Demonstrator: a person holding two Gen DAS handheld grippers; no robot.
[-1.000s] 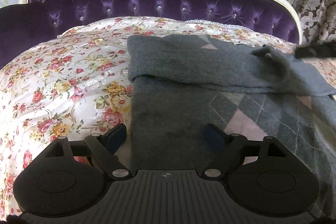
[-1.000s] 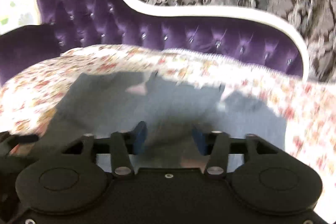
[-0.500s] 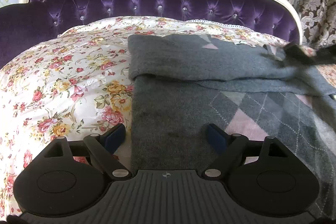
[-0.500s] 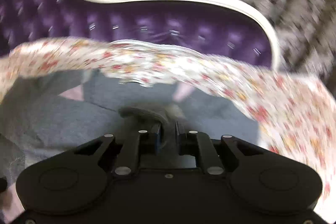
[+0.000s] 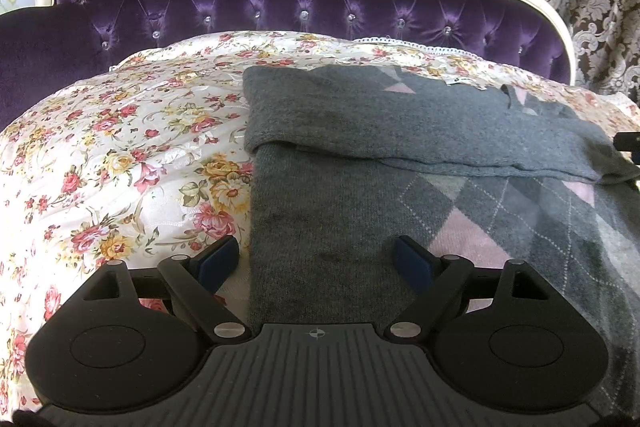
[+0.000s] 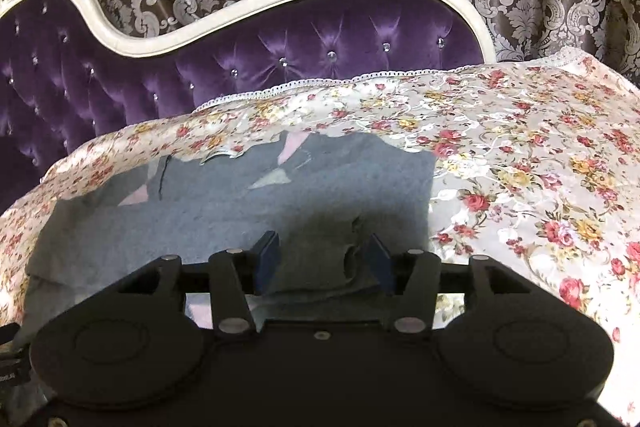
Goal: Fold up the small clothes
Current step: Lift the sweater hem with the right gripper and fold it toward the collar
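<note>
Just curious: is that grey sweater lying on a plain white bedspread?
No, the sweater lies on a bedspread printed with pink and yellow flowers.

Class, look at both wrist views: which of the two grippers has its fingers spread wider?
The left gripper: its blue pads stand far apart, one over the floral bedspread, one over the grey sweater. The right gripper, opening, shows a narrower gap.

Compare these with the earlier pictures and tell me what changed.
The right gripper, pinched on a fold of the grey sweater half a second ago, has let it go; its jaws are opening, cloth lying loose between them. The folded-over part now lies flatter. The left gripper stayed open and unmoved.
</note>
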